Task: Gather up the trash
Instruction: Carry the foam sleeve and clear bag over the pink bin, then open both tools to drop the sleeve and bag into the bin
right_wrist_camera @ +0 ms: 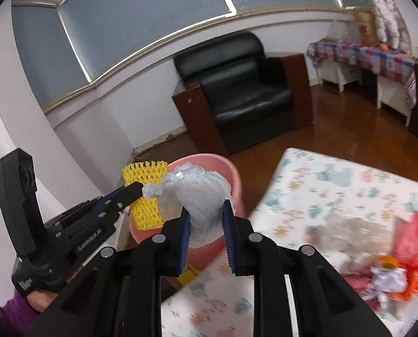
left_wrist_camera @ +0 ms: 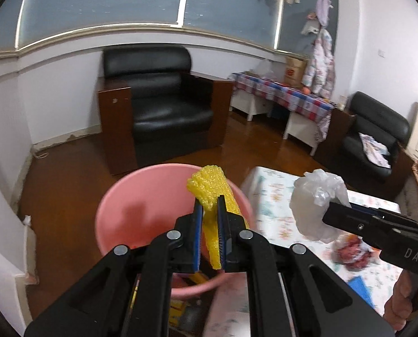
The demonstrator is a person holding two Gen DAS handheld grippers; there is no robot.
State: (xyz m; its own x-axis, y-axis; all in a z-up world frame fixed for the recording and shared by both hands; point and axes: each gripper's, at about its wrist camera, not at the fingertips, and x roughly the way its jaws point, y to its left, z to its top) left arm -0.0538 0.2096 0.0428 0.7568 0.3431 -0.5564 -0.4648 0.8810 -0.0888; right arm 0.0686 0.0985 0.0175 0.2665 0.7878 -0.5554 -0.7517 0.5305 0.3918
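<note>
Above a pink basin point(left_wrist_camera: 130, 210), the left gripper point(left_wrist_camera: 209, 207) has its fingers point(left_wrist_camera: 198, 224) clenched on a yellow foam net sleeve point(left_wrist_camera: 213, 188), its long axis running forward along them, tip past the fingertips. The right gripper point(right_wrist_camera: 206, 213) grasps a crumpled clear plastic bag point(right_wrist_camera: 200, 193), bulging beyond its fingers, beside the desk point(right_wrist_camera: 335, 179).

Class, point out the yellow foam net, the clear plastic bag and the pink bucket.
yellow foam net point(left_wrist_camera: 209, 181), left wrist view, its upper end above the jaws
clear plastic bag point(right_wrist_camera: 201, 196), right wrist view, its bulging middle
pink bucket point(left_wrist_camera: 119, 196), left wrist view, inner wall
</note>
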